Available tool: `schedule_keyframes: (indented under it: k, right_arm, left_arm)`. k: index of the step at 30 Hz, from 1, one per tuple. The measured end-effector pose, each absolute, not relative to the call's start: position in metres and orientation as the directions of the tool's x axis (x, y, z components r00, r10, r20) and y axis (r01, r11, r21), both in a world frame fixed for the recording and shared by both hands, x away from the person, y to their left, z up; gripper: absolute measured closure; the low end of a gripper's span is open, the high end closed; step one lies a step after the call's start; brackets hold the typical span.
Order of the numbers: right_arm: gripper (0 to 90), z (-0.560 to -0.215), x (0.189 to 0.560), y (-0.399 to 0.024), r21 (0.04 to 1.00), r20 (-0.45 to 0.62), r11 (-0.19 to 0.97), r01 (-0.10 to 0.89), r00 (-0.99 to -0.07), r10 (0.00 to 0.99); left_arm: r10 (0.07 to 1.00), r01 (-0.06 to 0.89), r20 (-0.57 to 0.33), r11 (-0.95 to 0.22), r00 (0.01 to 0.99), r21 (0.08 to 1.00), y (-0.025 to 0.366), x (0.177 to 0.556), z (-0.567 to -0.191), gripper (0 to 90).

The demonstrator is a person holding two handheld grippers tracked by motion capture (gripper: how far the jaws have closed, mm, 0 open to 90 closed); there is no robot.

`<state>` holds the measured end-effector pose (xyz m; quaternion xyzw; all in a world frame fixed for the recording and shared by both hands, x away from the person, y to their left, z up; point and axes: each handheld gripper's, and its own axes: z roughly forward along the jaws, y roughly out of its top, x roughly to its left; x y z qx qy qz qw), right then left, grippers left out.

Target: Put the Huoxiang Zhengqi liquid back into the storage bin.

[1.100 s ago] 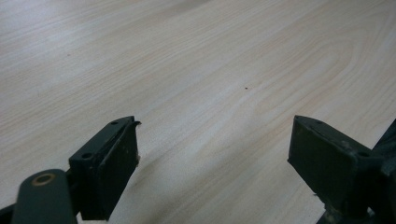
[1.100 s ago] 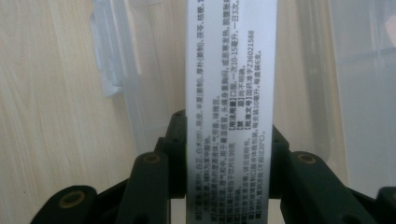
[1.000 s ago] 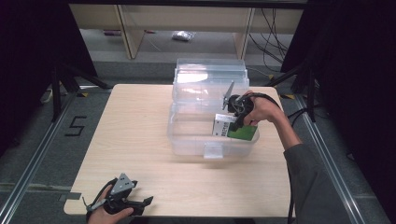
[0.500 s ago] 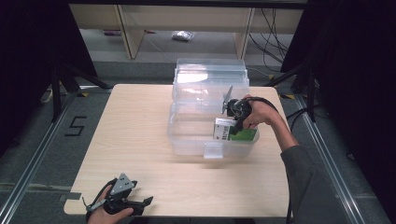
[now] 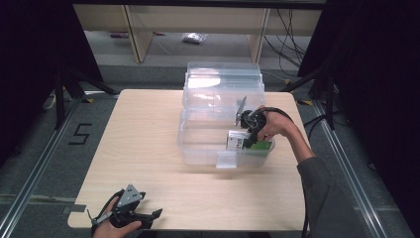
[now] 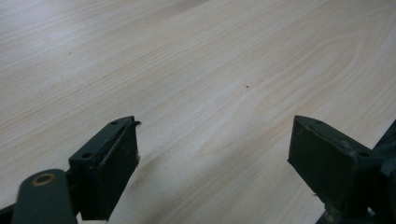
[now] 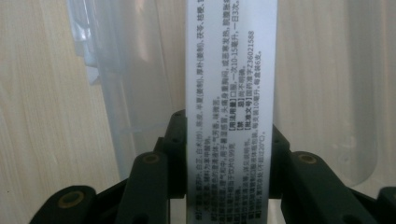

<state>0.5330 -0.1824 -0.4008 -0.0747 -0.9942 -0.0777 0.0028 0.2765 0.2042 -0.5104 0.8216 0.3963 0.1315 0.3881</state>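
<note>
While the right gripper (image 5: 247, 130) stays clamped on the white-and-green medicine box (image 5: 246, 140) inside the clear plastic bin (image 5: 198, 148) at the table's far right, lowering it level before release looks wisest; the left gripper (image 5: 132, 217), jaws apart, rests near left.

A lab-like recording space is indicated. A pale wood-grain rectangular table (image 5: 148, 148) is set on a grey floor (image 5: 39, 163) between metal floor rails (image 5: 29, 173), with a black numeral 5 (image 5: 79, 134) marked on the floor off the table's left edge. Black curtains (image 5: 29, 49) are hung at both sides, black stand legs (image 5: 69, 89) are placed near the far corners, and loose black cables (image 5: 289, 29) are seen beyond the far edge by light wooden shelving (image 5: 133, 29).
</note>
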Motion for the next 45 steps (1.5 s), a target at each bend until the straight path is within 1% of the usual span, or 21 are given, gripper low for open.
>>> schedule_keyframes:
  k: [4, 5, 6, 7, 9, 10, 11, 14, 15, 16, 21, 22, 23, 27, 30, 31, 33, 36, 39, 44, 45]
  right_arm:
    - [64.2, -0.406, 0.534, -0.184, 0.155, 0.021, 0.978, 0.141, -0.99, 0.14]
    - [64.2, -0.406, 0.533, -0.185, 0.142, 0.023, 0.976, 0.164, -0.986, 0.163]
    - [64.1, -0.407, 0.535, -0.186, 0.146, 0.015, 0.98, 0.134, -0.991, 0.133]
    - [63.8, -0.408, 0.534, -0.186, 0.146, 0.024, 0.978, 0.147, -0.989, 0.145]
    - [63.0, -0.41, 0.536, -0.187, 0.154, 0.024, 0.979, 0.13, -0.991, 0.128]
    - [62.6, -0.41, 0.537, -0.187, 0.147, 0.014, 0.982, 0.117, -0.993, 0.116]
    - [62.3, -0.409, 0.535, -0.187, 0.148, 0.019, 0.979, 0.14, -0.99, 0.139]
    - [61.5, -0.397, 0.533, -0.189, 0.198, 0.024, 0.967, 0.162, -0.987, 0.161]
    - [60.3, -0.393, 0.53, -0.188, 0.201, 0.037, 0.96, 0.194, -0.981, 0.191]
    - [59.4, -0.389, 0.531, -0.189, 0.205, 0.027, 0.965, 0.165, -0.986, 0.163]
    - [57.2, -0.366, 0.524, -0.195, 0.253, 0.025, 0.943, 0.217, -0.976, 0.218]
    - [55.8, -0.364, 0.524, -0.198, 0.265, 0.01, 0.945, 0.194, -0.98, 0.198]
    - [55.2, -0.361, 0.522, -0.2, 0.262, 0.004, 0.939, 0.221, -0.974, 0.228]
    - [51.0, -0.353, 0.519, -0.209, 0.301, -0.01, 0.92, 0.25, -0.964, 0.265]
    - [43.4, -0.347, 0.517, -0.215, 0.338, -0.034, 0.889, 0.31, -0.94, 0.34]
    - [43.4, -0.346, 0.515, -0.216, 0.346, -0.039, 0.877, 0.333, -0.929, 0.369]
    - [41.5, -0.343, 0.511, -0.218, 0.36, -0.053, 0.869, 0.339, -0.923, 0.382]
    - [38.6, -0.34, 0.505, -0.223, 0.446, -0.059, 0.816, 0.368, -0.897, 0.437]
    - [36.0, -0.34, 0.497, -0.226, 0.469, -0.07, 0.784, 0.406, -0.868, 0.491]
    - [32.9, -0.345, 0.485, -0.23, 0.532, -0.059, 0.725, 0.437, -0.835, 0.547]
    - [31.9, -0.347, 0.481, -0.231, 0.542, -0.04, 0.7, 0.465, -0.818, 0.574]
  left_arm:
    - [0.752, 0.546, -0.088, -0.387, 0.653, 0.743, 0.204, 0.276, -0.51, 15.4]
    - [0.76, 0.549, -0.089, -0.379, 0.644, 0.745, 0.204, 0.277, -0.511, 15.4]
    - [0.753, 0.548, -0.09, -0.384, 0.651, 0.743, 0.205, 0.277, -0.51, 15.4]
    - [0.755, 0.549, -0.09, -0.383, 0.649, 0.743, 0.205, 0.277, -0.51, 15.4]
    - [0.752, 0.545, -0.077, -0.399, 0.654, 0.737, 0.205, 0.277, -0.51, 15.4]
    - [0.759, 0.549, -0.089, -0.379, 0.645, 0.745, 0.204, 0.277, -0.511, 15.4]
    - [0.754, 0.549, -0.091, -0.384, 0.651, 0.742, 0.204, 0.276, -0.51, 15.4]
    - [0.752, 0.547, -0.089, -0.386, 0.653, 0.742, 0.205, 0.277, -0.51, 15.4]
    - [0.753, 0.546, -0.077, -0.399, 0.653, 0.737, 0.205, 0.277, -0.51, 15.4]
    - [0.751, 0.548, -0.088, -0.391, 0.655, 0.74, 0.205, 0.276, -0.51, 15.3]
    - [0.752, 0.546, -0.087, -0.388, 0.653, 0.742, 0.205, 0.276, -0.51, 15.4]
    - [0.753, 0.547, -0.087, -0.389, 0.653, 0.741, 0.205, 0.276, -0.51, 15.4]
    - [0.754, 0.547, -0.087, -0.387, 0.651, 0.742, 0.205, 0.276, -0.51, 15.4]
    - [0.756, 0.549, -0.088, -0.386, 0.649, 0.741, 0.204, 0.277, -0.51, 15.4]
    - [0.755, 0.548, -0.09, -0.382, 0.649, 0.744, 0.204, 0.277, -0.511, 15.4]
    - [0.754, 0.546, -0.089, -0.383, 0.651, 0.745, 0.204, 0.277, -0.511, 15.4]
    - [0.754, 0.547, -0.089, -0.384, 0.651, 0.744, 0.204, 0.277, -0.511, 15.4]
    - [0.758, 0.549, -0.088, -0.383, 0.647, 0.743, 0.204, 0.277, -0.51, 15.3]
    - [0.753, 0.546, -0.087, -0.387, 0.652, 0.743, 0.204, 0.277, -0.511, 15.4]
    - [0.752, 0.541, -0.083, -0.389, 0.654, 0.745, 0.205, 0.278, -0.511, 15.4]
    - [0.762, 0.548, -0.079, -0.384, 0.642, 0.743, 0.204, 0.278, -0.511, 15.4]
